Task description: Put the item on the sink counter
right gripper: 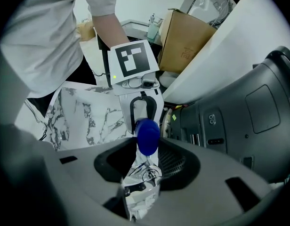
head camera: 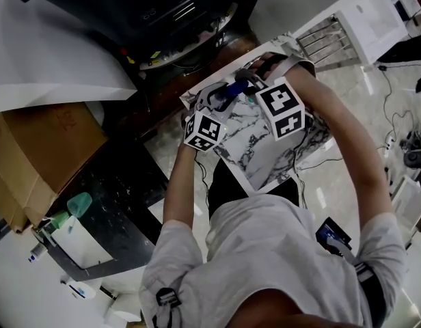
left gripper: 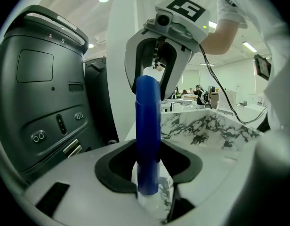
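A blue tube-shaped item (head camera: 232, 89) hangs in the air over the far edge of a marble-patterned counter (head camera: 265, 157), caught between two hand-held grippers beside a dark machine (head camera: 163, 9). The left gripper (left gripper: 149, 197) has its jaws narrowed onto the near end of the tube. The right gripper (left gripper: 157, 79) comes down steeply from above, its white jaws drawn in round the far end, seemingly in contact.

The tube's long axis runs from one gripper to the other, lying along the left gripper's own line and pointing away from the person toward the machine. The right gripper view sees it nearly end-on as a round blue cap (right gripper: 148, 136). A clear piece shows near each set of jaws; whether it belongs to the item cannot be told.

Placing appears not yet done, as the item is off the surface and held at both ends. The next move likely calls for one gripper to let go and the other to lower the tube onto bare marble, laid flat so it does not roll.
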`<state>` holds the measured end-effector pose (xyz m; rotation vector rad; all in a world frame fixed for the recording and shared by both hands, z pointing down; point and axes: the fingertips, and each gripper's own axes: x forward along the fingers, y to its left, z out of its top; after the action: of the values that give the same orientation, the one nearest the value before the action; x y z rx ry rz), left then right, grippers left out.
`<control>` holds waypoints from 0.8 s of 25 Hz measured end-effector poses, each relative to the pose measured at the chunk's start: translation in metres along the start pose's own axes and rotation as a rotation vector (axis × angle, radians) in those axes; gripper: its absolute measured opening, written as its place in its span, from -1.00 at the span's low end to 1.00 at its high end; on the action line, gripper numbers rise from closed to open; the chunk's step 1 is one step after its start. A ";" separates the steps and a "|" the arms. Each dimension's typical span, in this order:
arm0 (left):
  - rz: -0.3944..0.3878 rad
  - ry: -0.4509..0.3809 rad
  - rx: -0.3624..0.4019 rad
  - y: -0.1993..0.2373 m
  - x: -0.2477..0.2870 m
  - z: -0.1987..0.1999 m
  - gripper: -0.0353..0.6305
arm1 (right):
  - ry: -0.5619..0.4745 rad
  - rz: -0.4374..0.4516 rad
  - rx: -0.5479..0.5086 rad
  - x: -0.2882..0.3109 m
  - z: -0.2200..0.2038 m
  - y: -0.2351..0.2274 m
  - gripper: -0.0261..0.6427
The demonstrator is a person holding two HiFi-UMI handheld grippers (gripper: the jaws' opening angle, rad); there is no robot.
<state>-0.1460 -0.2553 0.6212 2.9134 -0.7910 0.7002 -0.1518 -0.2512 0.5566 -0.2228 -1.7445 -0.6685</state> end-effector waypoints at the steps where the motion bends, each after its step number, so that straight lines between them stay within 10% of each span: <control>1: 0.000 0.003 -0.001 0.001 0.000 0.000 -0.40 | 0.007 -0.002 -0.007 0.000 0.001 -0.001 -0.51; 20: 0.027 0.020 -0.086 0.009 -0.011 -0.014 -0.40 | -0.040 0.010 0.030 0.005 0.029 -0.010 -0.49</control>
<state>-0.1645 -0.2558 0.6288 2.8205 -0.8376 0.6787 -0.1822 -0.2442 0.5540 -0.2254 -1.7895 -0.6345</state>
